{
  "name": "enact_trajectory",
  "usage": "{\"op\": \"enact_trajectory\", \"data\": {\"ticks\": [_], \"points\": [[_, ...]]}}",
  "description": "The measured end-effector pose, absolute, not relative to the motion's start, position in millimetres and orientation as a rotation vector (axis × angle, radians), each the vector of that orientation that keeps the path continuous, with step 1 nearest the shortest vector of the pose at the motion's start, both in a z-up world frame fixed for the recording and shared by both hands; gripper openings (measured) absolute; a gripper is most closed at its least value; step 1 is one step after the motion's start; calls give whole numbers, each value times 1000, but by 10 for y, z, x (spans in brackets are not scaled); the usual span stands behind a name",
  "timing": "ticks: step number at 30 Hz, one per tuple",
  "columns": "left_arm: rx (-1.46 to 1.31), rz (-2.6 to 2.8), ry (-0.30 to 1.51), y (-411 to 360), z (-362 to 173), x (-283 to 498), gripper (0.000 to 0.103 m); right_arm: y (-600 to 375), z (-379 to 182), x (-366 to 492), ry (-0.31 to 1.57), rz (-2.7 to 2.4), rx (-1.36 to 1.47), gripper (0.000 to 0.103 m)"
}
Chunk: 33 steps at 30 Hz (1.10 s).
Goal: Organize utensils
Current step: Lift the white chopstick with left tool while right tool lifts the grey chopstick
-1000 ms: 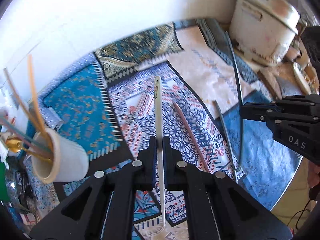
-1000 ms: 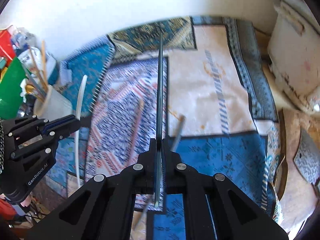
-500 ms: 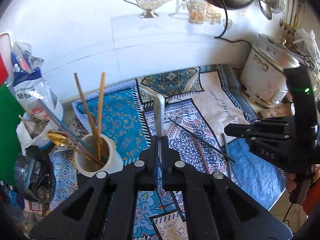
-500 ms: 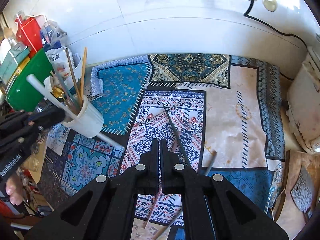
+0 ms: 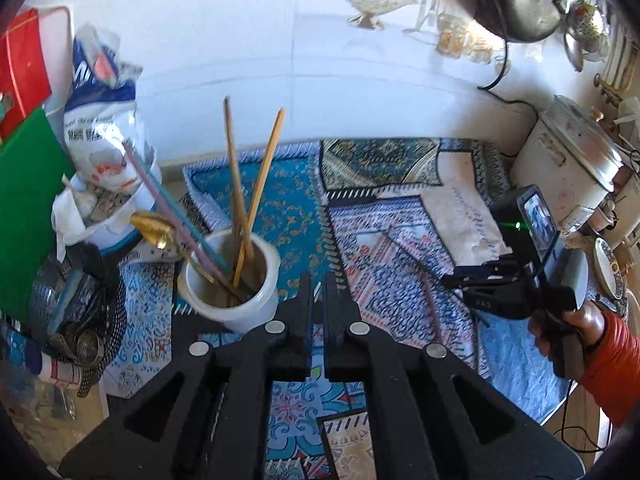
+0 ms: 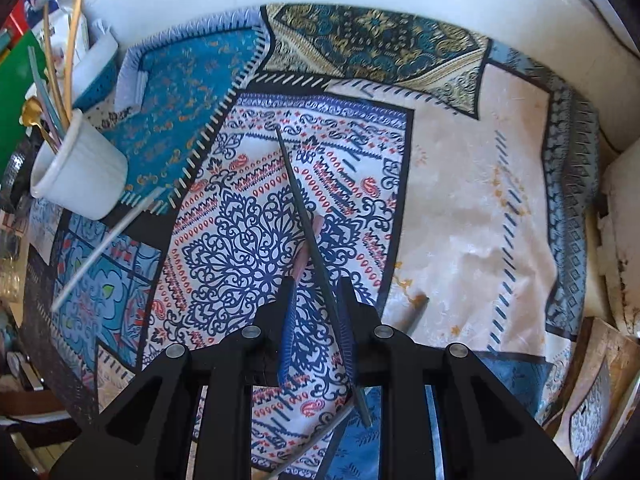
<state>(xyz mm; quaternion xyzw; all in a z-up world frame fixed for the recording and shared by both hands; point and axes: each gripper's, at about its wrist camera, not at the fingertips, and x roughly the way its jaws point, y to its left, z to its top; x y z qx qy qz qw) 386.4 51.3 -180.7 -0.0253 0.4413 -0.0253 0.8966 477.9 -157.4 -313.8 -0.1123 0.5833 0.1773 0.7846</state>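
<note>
A white cup [image 5: 228, 280] holds several chopsticks, straws and a gold spoon; it also shows at the left of the right wrist view [image 6: 76, 172]. My left gripper [image 5: 317, 280] hovers just right of the cup, jaws nearly closed with nothing between them. A white chopstick [image 6: 108, 248] lies on the patterned cloth [image 6: 460, 200] beside the cup. My right gripper [image 6: 316, 284] is open, low over a dark chopstick [image 6: 304, 208] that runs between its fingers. A pink chopstick [image 6: 308, 248] and a grey one [image 6: 416, 312] lie close by. The right gripper also shows in the left wrist view [image 5: 472, 280].
A bag [image 5: 100, 132], green board [image 5: 24, 200] and black mesh basket [image 5: 80, 312] crowd the left edge. A white rice cooker [image 5: 576, 172] stands at the right. A white tiled wall [image 5: 280, 40] backs the counter.
My left gripper no longer holds the white chopstick, which now lies beside the cup. My right gripper opened and dropped low over the dark chopstick on the cloth.
</note>
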Motion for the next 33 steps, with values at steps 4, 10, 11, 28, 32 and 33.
{"op": "enact_trajectory", "data": {"ticks": [4, 10, 11, 28, 32, 33], "points": [[-53, -33, 1012, 641, -2165, 3879, 27, -1522, -3272, 4865, 1294, 395, -286, 19], [-31, 1, 1192, 752, -2868, 3979, 32, -1521, -3315, 4924, 1327, 427, -268, 8], [-30, 5, 1211, 753, -2949, 3982, 32, -1523, -3312, 4932, 1330, 429, -261, 8], [51, -67, 1368, 675, -3399, 4088, 20, -1623, -3108, 4608, 1317, 476, -117, 6], [42, -88, 1379, 648, -3420, 4094, 5, -1599, -2923, 4468, 1279, 507, -91, 6], [39, -93, 1380, 630, -3420, 4090, 4, -1584, -2870, 4426, 1266, 514, -89, 6]]}}
